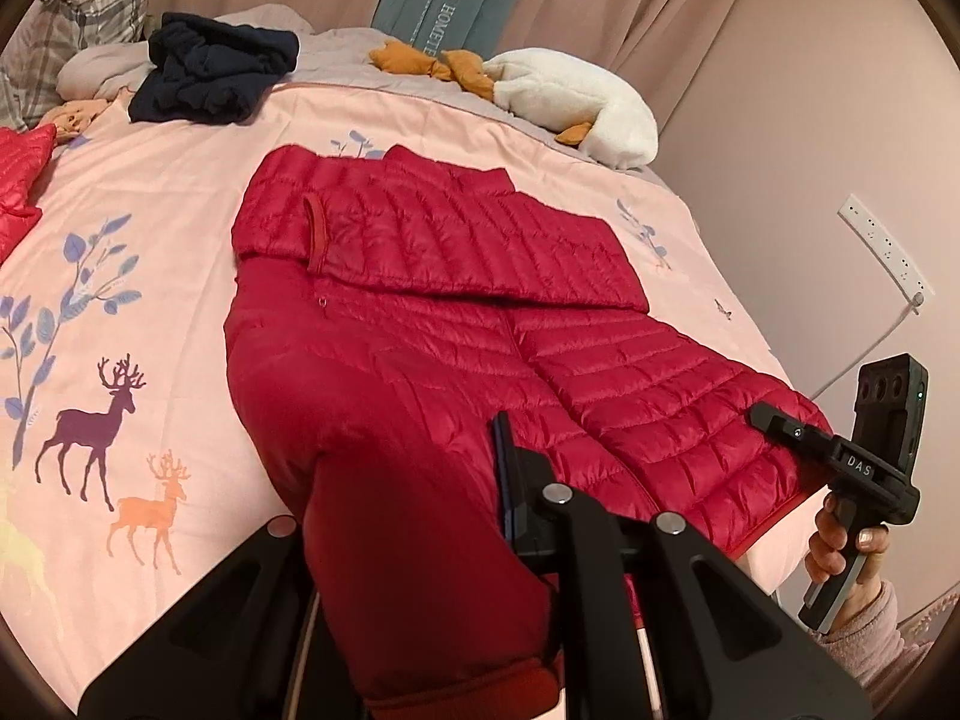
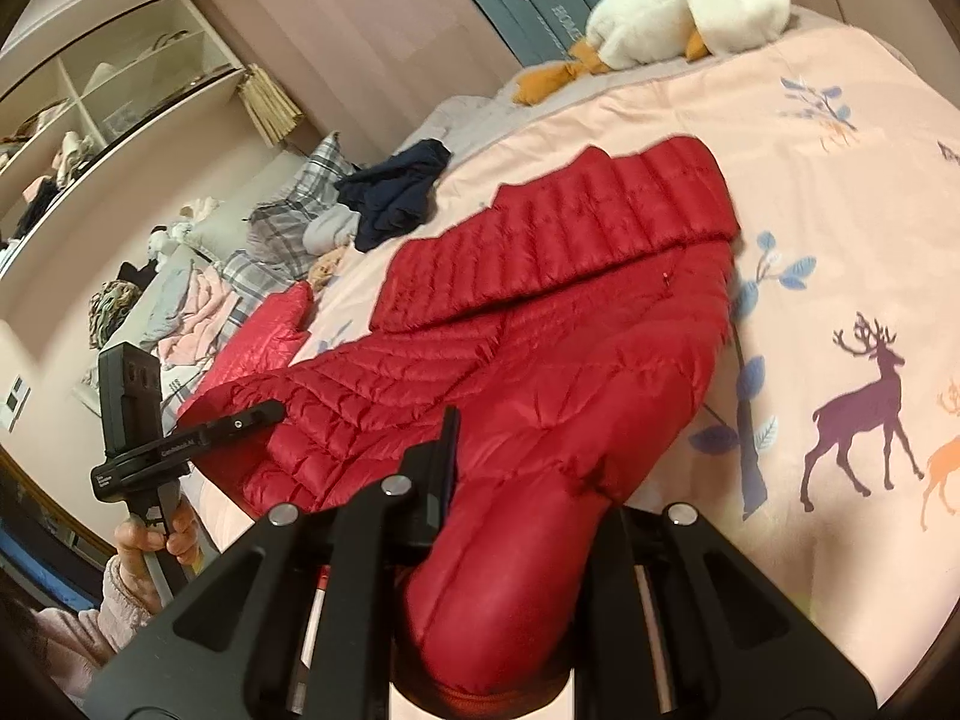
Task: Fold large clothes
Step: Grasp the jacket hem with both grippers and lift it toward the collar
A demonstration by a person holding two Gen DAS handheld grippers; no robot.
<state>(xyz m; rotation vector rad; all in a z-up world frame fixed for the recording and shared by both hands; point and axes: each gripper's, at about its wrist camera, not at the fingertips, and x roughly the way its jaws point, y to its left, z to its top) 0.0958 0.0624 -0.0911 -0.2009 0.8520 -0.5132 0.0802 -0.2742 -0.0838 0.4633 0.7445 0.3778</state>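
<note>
Both grippers, left [image 1: 414,540] & right [image 2: 516,540], clamped on near hem corners of red quilted down jacket [image 1: 432,300] on pink deer-print bedspread [image 1: 150,192]; sleeves already folded across, bottom-to-collar fold left.

Bed [image 1: 198,360] under a pink cover printed with deer and blue leaves, grey bedding showing at the far edge. Spread across the middle, a red quilted down jacket [image 1: 420,276], sleeve folded over the chest, near hem raised off the cover. Beyond it a crumpled navy garment [image 1: 210,75]. Farther right, at the far edge, a white plush goose [image 1: 570,99] with orange feet. At the left edge, part of a second red quilted garment [image 1: 21,174]. Plaid pillow [image 1: 90,18] in the far left corner, a pale bundle of bedding beside it.
</note>
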